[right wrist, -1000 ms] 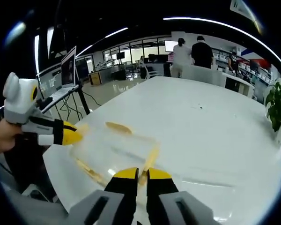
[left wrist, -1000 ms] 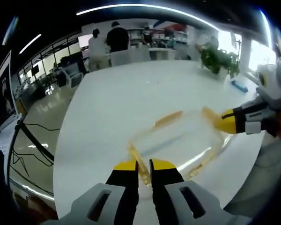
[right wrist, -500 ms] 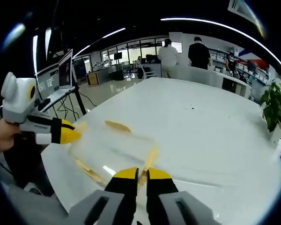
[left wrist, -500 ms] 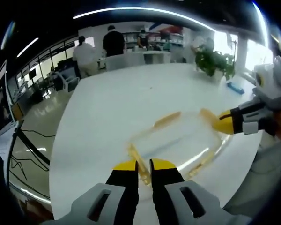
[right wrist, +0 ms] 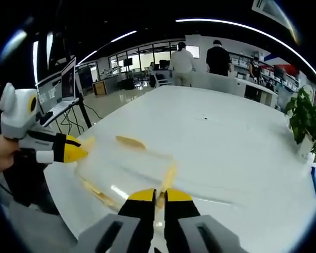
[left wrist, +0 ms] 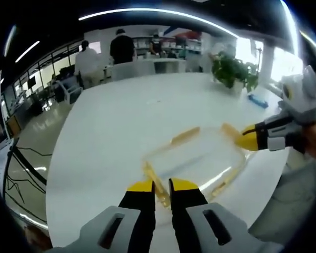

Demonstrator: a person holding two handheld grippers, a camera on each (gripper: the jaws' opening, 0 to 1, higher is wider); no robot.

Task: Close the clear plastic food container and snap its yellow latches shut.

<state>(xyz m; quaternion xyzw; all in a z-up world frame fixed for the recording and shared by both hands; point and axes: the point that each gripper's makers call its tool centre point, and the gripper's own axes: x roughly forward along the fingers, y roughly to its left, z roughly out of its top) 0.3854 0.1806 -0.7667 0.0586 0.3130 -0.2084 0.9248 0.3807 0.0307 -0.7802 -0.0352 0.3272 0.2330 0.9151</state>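
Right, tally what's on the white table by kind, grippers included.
Clear plastic container: 1
Yellow latches on it: 4
Grippers: 2, left gripper and right gripper, each shut on a latch
Potted plant: 1
Small blue object: 1
Total: 9

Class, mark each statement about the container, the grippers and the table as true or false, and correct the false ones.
1. The clear plastic food container rests on a white table. True.
2. The left gripper is wide open. False: its jaws stand close together on a yellow latch at the container's end.
3. A potted plant stands on the table. True.
4. The right gripper hovers far from the container. False: its tips are at a yellow latch.
5. The container is red. False: clear with yellow latches.
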